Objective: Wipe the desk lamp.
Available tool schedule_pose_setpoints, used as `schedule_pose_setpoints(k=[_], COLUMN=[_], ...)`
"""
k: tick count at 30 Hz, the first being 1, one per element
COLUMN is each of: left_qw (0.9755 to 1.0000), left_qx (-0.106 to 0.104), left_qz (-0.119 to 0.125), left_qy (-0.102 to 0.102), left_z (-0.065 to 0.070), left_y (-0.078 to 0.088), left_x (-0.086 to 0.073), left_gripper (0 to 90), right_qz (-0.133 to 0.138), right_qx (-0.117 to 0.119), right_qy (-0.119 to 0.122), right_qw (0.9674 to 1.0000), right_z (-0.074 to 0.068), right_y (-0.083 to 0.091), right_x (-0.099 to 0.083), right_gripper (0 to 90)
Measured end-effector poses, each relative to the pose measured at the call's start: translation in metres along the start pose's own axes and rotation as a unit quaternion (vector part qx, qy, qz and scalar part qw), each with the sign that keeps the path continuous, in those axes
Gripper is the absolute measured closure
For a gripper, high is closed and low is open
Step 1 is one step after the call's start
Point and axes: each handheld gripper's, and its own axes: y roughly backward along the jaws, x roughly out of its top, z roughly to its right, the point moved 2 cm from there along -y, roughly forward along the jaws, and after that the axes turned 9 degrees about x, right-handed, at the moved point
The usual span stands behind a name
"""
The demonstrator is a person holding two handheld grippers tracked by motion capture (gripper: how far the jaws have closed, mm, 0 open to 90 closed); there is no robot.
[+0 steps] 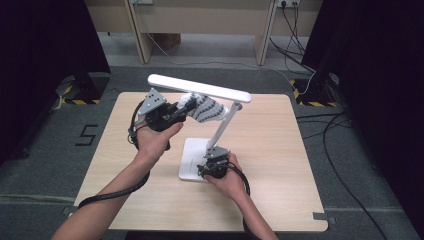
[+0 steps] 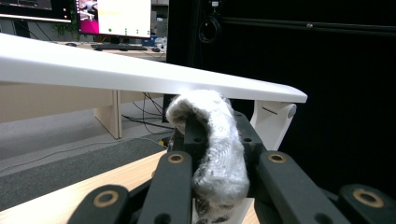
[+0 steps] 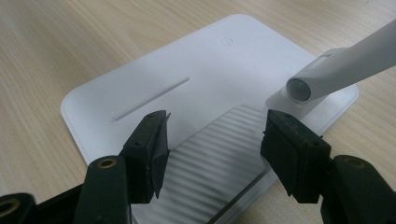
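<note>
1. Cloth [image 2: 212,149], a grey knitted wad, sits clenched in our left tongs [image 1: 186,107] just under the lamp head [image 1: 200,88], apparently touching its underside; we judge the wiping of the lamp to be the step in hand.
2. Right tongs [image 3: 212,144] stand released over the lamp base [image 3: 196,70] on the worktop [image 1: 280,150], apparently steadying it; whether they press on it we cannot tell.
3. Next we would draw the cloth along the head, keeping light pressure so the arm [image 1: 224,125] does not swing.
4. Hidden: the head's underside in the high view; the cloth's lower end, cut off in the left gripper view.
</note>
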Motion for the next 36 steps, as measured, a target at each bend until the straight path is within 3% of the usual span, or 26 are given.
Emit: schedule_pose_setpoints(k=[36], left_qw=[0.9998], left_qx=[-0.016], left_qz=[-0.007], left_qy=[-0.010], left_z=[0.018], left_y=[-0.011], left_x=[-0.003], left_gripper=[79.3], right_qz=[0.001], right_qx=[0.001], right_qy=[-0.002], right_qw=[1.0000], right_z=[0.000], right_y=[0.000], right_x=[-0.001], right_gripper=[41.0])
